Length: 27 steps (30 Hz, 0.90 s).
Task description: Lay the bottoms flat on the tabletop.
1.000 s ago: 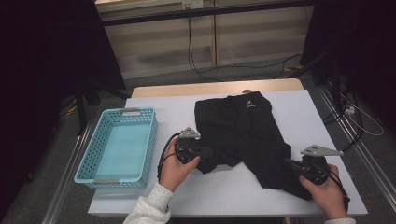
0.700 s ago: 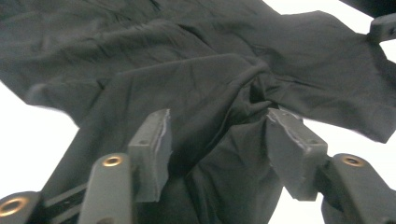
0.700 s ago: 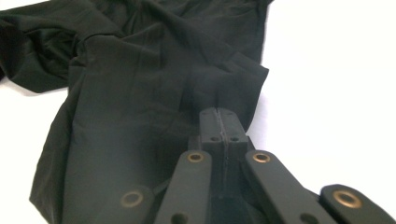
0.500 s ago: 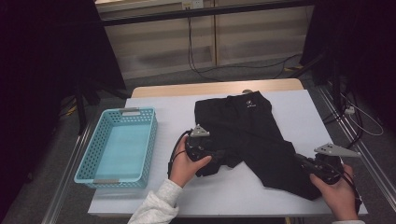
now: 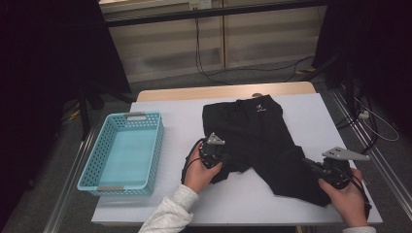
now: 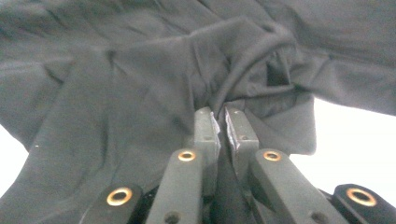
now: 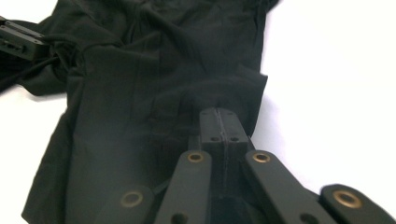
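A pair of black trousers (image 5: 257, 131) lies spread on the white table (image 5: 311, 116), waistband at the far side and legs toward me. My left gripper (image 5: 221, 160) sits at the end of the left leg. Its jaws have just closed, and in the left gripper view my left gripper (image 6: 219, 114) pinches a raised fold of the trousers (image 6: 116, 102). My right gripper (image 5: 313, 167) is at the hem of the right leg. In the right gripper view my right gripper (image 7: 219, 112) is shut on the edge of the trousers (image 7: 140, 84).
A light blue plastic basket (image 5: 145, 116) stands empty at the table's left side. Bare white table lies right of the trousers and along the front edge (image 5: 252, 204). Dark floor with cables and metal rails surrounds the table.
My left hand has moved right and down onto the left trouser leg, and the cloth there has bunched up. The right hand has barely shifted.
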### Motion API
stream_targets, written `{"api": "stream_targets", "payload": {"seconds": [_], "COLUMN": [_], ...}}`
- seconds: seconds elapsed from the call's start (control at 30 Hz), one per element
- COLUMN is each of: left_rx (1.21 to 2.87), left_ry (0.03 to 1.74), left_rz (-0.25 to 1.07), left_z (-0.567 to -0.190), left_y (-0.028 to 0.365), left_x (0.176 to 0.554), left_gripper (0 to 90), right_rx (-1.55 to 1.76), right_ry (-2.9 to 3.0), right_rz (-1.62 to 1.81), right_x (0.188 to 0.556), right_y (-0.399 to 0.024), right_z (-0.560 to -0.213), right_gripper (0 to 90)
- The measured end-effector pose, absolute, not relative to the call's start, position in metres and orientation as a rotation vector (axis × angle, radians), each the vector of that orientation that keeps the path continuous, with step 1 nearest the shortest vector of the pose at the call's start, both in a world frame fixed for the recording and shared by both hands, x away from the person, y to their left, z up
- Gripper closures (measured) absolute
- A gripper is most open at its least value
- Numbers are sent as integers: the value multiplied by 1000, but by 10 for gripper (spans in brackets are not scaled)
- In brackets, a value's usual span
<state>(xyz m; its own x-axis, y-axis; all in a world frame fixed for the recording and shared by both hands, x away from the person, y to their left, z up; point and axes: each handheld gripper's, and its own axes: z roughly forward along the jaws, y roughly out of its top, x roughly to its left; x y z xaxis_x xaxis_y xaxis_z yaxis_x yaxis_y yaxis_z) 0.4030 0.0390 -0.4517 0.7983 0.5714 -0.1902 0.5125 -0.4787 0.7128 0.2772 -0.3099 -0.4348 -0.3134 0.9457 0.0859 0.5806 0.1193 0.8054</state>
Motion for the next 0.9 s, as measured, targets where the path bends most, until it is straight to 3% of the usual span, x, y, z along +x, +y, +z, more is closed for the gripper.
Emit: {"api": "stream_targets", "payload": {"seconds": [0.37, 0.6, 0.77, 0.9], "left_rx": [2081, 2108, 2136, 2140], "left_ry": [889, 880, 861, 831], "left_rz": [177, 159, 118, 134], "left_z": [-440, -446, -446, -443], "left_y": [64, 61, 66, 69], "left_x": [433, 431, 425, 418], "left_gripper": [859, 854, 824, 671], "right_rx": [1456, 1491, 1461, 1417], "right_ry": [1866, 1920, 1938, 1968], "right_rz": [1118, 963, 950, 1021], "right_x": [298, 322, 310, 297], "right_y": [-308, -303, -301, -290], "right_z": [-429, -455, -451, -437], "right_gripper": [900, 896, 724, 653]}}
